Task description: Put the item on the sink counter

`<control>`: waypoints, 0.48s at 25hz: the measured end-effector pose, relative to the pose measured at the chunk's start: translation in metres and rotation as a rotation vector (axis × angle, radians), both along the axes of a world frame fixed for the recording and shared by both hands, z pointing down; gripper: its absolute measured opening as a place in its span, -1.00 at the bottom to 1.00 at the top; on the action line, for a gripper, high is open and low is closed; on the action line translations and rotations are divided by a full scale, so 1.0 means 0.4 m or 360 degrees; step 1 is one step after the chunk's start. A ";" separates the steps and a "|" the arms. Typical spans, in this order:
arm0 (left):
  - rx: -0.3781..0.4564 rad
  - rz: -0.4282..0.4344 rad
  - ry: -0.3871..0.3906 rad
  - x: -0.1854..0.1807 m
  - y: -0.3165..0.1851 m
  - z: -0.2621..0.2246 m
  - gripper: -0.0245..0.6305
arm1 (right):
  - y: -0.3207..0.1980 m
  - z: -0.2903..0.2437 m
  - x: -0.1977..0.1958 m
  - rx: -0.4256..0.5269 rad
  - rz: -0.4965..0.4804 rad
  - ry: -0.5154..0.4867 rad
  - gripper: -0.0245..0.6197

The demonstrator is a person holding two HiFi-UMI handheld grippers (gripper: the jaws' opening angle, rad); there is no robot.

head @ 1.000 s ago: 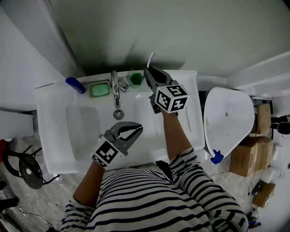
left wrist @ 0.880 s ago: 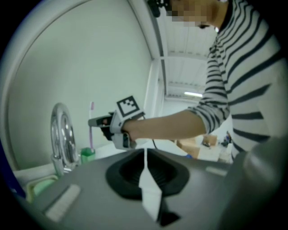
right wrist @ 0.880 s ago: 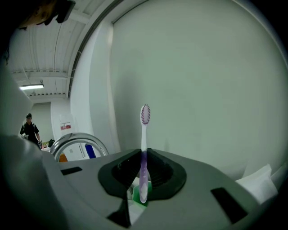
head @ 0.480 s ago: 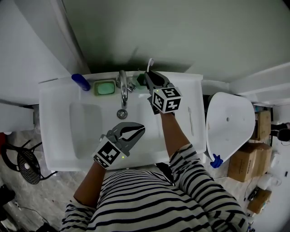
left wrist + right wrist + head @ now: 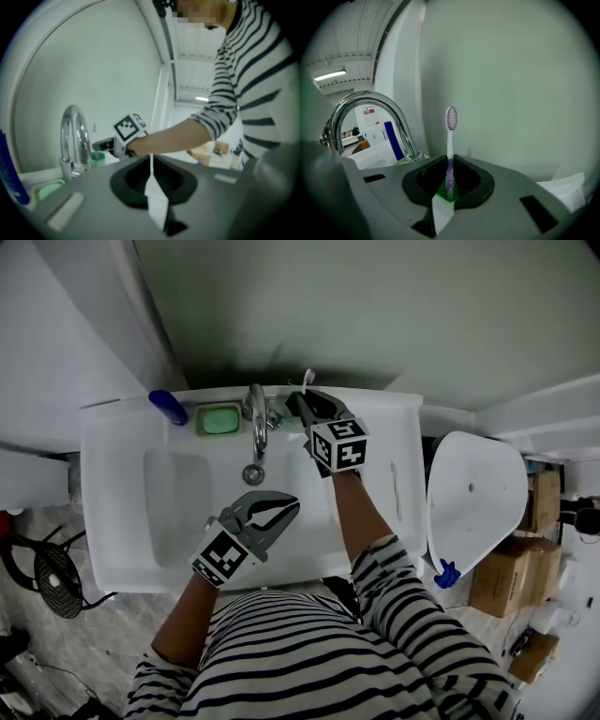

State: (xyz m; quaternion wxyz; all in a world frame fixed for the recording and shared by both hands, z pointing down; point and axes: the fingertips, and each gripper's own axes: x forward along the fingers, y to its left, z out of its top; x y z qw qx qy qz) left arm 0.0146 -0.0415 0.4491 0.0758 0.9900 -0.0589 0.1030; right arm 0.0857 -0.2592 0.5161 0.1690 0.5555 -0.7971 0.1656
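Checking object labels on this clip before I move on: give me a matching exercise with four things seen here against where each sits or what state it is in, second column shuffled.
Things:
1. toothbrush
2. green soap dish
3. blue bottle
4. left claw

Places or states:
A. at the sink counter's back left corner
B. shut, nothing between its jaws
C. upright, gripped in the right claw
D. just left of the faucet

Pairs: 1-C, 2-D, 3-A, 4-B.
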 end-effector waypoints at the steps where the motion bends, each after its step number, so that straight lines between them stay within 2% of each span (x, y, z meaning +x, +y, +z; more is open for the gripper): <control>1: 0.0001 0.0002 0.0000 0.002 0.001 -0.001 -0.87 | 0.001 0.001 -0.001 -0.0009 -0.0008 0.0006 -0.79; 8: 0.0003 0.0017 -0.0002 0.009 -0.003 0.001 -0.87 | 0.002 0.021 0.005 -0.0093 -0.0007 -0.0018 -0.76; 12: 0.0006 0.0026 0.0001 0.014 0.004 -0.002 -0.87 | 0.011 0.008 0.013 -0.0089 0.0005 -0.0028 -0.74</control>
